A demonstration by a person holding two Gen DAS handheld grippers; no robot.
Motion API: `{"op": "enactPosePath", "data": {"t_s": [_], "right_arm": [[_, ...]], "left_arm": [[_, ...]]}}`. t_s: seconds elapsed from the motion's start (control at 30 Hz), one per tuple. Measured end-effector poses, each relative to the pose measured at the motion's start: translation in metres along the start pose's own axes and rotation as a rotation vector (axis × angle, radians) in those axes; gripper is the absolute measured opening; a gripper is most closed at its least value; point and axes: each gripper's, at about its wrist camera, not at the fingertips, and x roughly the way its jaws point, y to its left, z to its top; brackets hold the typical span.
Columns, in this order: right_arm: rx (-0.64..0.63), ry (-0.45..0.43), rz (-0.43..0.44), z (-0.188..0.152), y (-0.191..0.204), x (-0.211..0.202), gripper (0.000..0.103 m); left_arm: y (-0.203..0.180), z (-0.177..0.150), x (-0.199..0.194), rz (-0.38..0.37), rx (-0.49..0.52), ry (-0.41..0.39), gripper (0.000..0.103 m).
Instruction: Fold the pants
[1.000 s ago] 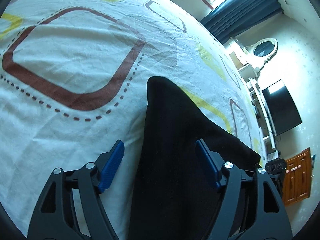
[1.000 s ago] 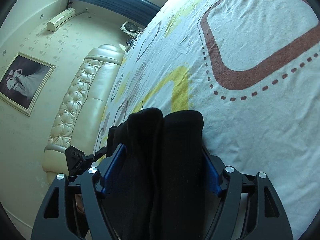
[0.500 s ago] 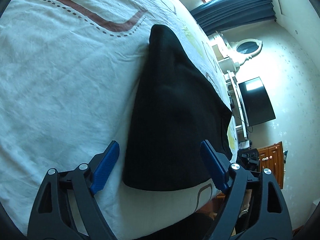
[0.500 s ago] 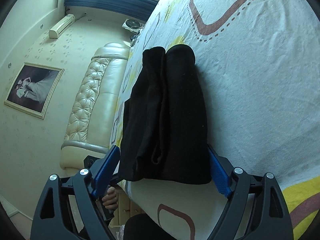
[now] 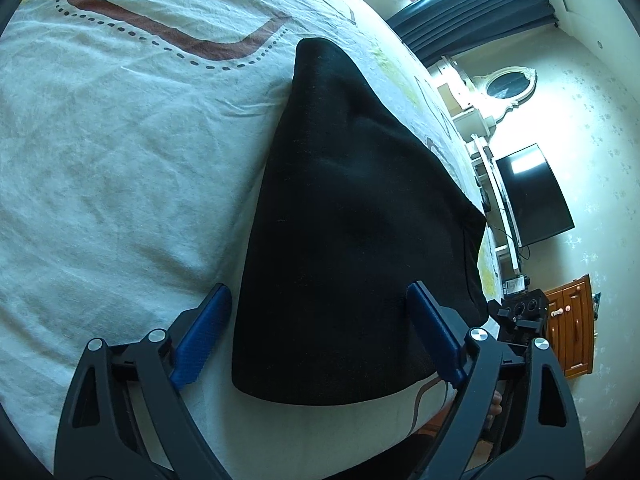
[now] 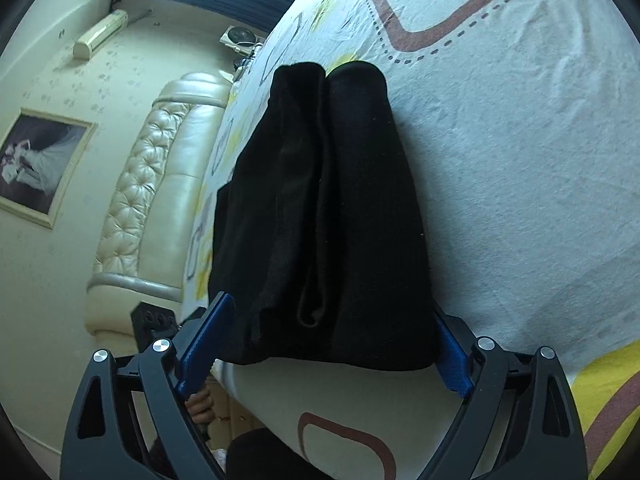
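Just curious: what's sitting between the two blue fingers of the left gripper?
In the left wrist view, the folded black pants lie on the bedsheet between the open left gripper's fingers, which have just been opening; neither pad presses them.

We've got both grippers angled down and forward. Left gripper point(image 5: 320, 336) has its jaws spread wide, blue pads point(image 5: 202, 344) well apart and pressing on nothing; they've just been opening, and the pants point(image 5: 344, 220) lie between and ahead of them, not gripped. Same deal with the right gripper point(image 6: 332, 344): jaws wide, just been opening, pads point(image 6: 206, 340) flanking the near end of the pants without squeezing. A bit of our hand point(image 6: 199, 404) peeks out under its left finger.
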Motion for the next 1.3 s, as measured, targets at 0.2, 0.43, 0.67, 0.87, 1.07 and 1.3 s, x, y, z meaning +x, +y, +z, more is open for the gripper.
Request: {"op": "enactPosePath", "data": {"t_s": [0.2,0.43,0.67,0.87,1.07,1.3], "right_arm": [[0.001,-0.026,-0.013,-0.008,-0.008,-0.008,0.052],[0.054,-0.038,0.048,-0.005,-0.015,-0.015,0.042],[0.071,-0.035,0.075,-0.007,-0.017,-0.025,0.038],[0.076,-0.027,0.081,-0.006,-0.02,-0.029,0.038],[0.081,-0.013,0.078,-0.011,-0.021,-0.031,0.038],[0.085,-0.002,0.073,-0.018,-0.021,-0.033,0.038]], "left_arm": [[-0.008,-0.004,0.0,0.072,0.047,-0.012,0.063],[-0.017,-0.006,-0.007,0.112,0.061,-0.019,0.047],[-0.02,-0.011,-0.012,0.131,0.07,-0.025,0.044],[-0.019,-0.017,-0.016,0.126,0.05,-0.006,0.043],[-0.015,-0.019,-0.017,0.123,0.044,0.009,0.043],[-0.013,-0.023,-0.02,0.122,0.048,0.014,0.043]]}}
